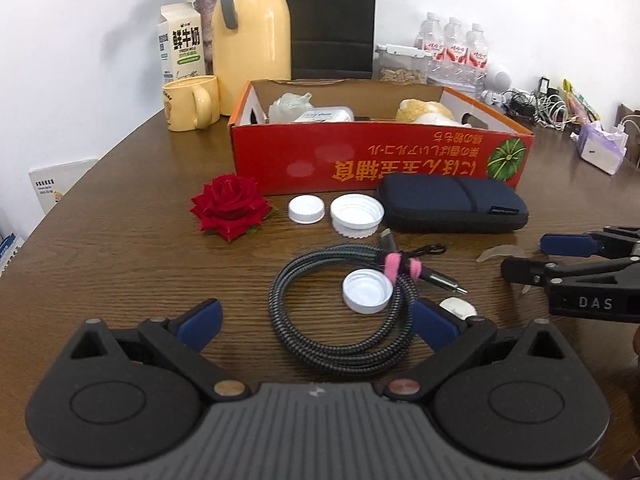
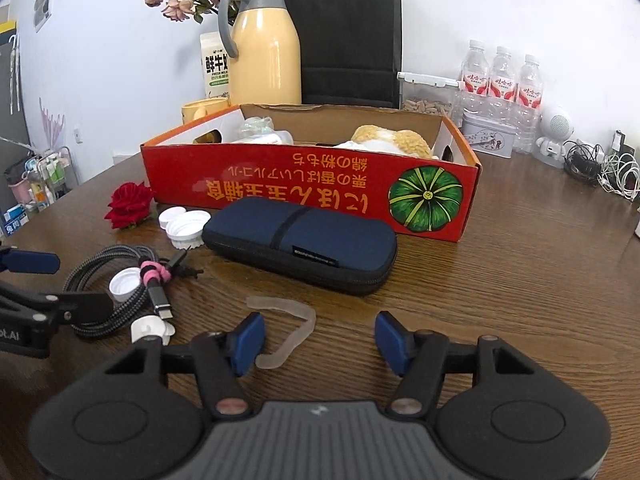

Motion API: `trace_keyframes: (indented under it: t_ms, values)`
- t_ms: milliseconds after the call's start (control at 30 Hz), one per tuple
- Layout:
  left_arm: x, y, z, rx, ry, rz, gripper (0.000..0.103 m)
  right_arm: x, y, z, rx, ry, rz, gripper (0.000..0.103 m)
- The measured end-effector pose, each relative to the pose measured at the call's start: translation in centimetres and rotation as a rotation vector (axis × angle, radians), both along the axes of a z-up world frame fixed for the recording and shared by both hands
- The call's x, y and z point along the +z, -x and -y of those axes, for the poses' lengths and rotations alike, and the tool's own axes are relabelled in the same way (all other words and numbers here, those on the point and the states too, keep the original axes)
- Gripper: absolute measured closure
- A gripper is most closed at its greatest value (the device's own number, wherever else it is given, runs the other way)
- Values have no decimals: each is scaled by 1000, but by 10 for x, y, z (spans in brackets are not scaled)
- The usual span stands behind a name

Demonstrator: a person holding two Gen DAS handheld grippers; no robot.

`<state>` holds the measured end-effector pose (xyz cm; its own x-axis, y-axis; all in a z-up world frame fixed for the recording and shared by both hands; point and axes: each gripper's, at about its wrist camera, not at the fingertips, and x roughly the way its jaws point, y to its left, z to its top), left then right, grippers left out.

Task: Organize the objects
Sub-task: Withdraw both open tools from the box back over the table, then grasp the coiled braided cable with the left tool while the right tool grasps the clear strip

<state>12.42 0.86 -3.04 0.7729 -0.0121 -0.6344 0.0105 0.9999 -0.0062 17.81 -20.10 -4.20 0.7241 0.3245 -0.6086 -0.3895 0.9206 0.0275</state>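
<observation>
My left gripper (image 1: 316, 326) hangs open low over the wooden table (image 1: 120, 264), its blue pads either side of a coiled braided cable (image 1: 340, 344) tied with a pink strap. A white cap (image 1: 367, 291) lies inside the coil. My right gripper (image 2: 320, 340) is open with a curved translucent strip (image 2: 290, 322) between its fingers; the strip's near end lies by the left pad (image 2: 250, 340). A navy zip case (image 2: 300, 248), two white lids (image 1: 306, 209) (image 1: 356, 214) and a red rose head (image 1: 230, 206) lie before the red cardboard box (image 1: 380, 156), which holds a plush toy (image 2: 386, 138).
A small white piece (image 2: 150, 330) sits beside the cable's plug. Behind the box stand a yellow thermos (image 1: 252, 36), a mug (image 1: 190, 102), a milk carton (image 1: 182, 42), a black bag (image 2: 348, 40) and water bottles (image 2: 502, 80). Tangled chargers (image 2: 600, 168) lie far right.
</observation>
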Motion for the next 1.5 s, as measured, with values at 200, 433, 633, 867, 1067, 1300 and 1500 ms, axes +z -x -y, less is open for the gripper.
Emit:
trace_keyframes:
  t_ms: [200, 433, 633, 867, 1067, 1300, 1500]
  values:
    - [-4, -4, 4, -13, -6, -15, 0, 1, 1, 2, 3, -13, 2, 52]
    - [-13, -15, 8, -14, -23, -43, 0, 1, -1, 6, 2, -43, -1, 78]
    - [-17, -20, 10, 7, -20, -3, 0, 1, -1, 7, 10, -55, -6, 98]
    - [-18, -21, 11, 12, -18, 13, 0, 2, 3, 4, 43, -70, -2, 100]
    - [-18, -19, 12, 8, -19, 13, 0, 4, 9, 2, 59, -79, 20, 100]
    - [-15, -8, 18, -18, -27, 38, 13, 8, 16, 0, 69, -68, 61, 100]
    - [-5, 4, 21, -18, -29, 98, 13, 11, 25, -4, 87, -53, 109, 100]
